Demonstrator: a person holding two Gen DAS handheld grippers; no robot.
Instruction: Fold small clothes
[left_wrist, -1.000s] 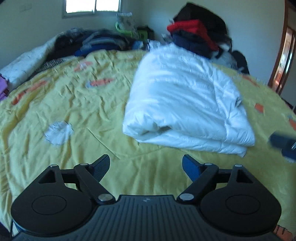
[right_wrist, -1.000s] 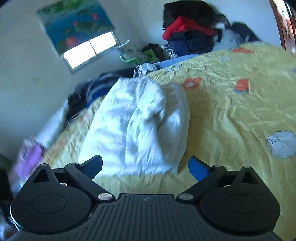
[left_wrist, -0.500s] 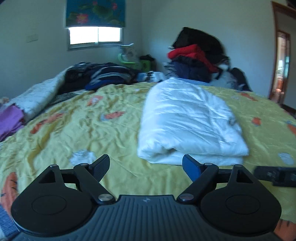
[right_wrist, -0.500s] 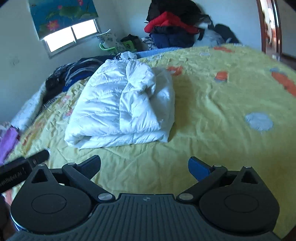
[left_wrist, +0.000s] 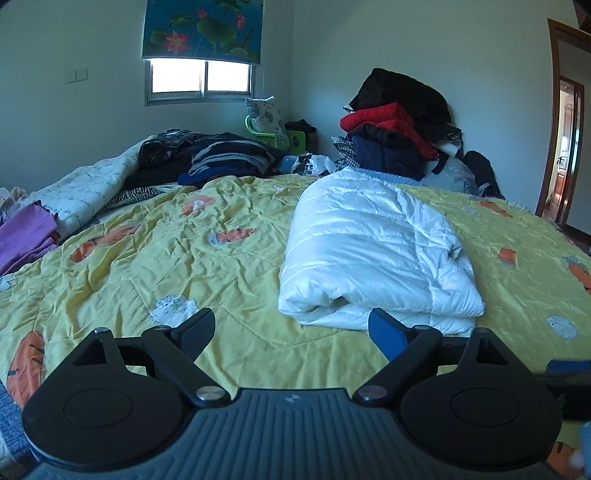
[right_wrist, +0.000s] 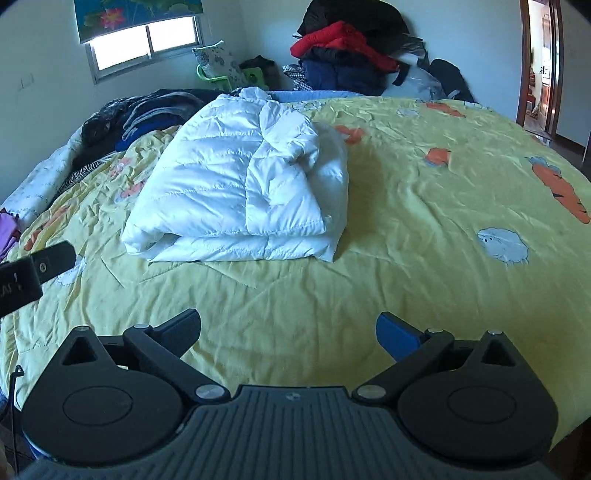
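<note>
The folded white jacket (left_wrist: 373, 254) lies mid-bed on the yellow quilt (left_wrist: 166, 258), its near edge beyond both grippers; bare quilt surrounds it. The left gripper (left_wrist: 291, 332) is widening, empty; the right gripper (right_wrist: 288, 332) stands spread, empty.

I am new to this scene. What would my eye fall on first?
First the folded white jacket lying in the middle of the yellow bedspread. Then the heap of red and dark clothes against the far wall, and the flower blind over the window.

left wrist: low, near bed (left_wrist: 240, 258) | right wrist: higher | shared: white jacket (left_wrist: 369, 251) (folded)
</note>
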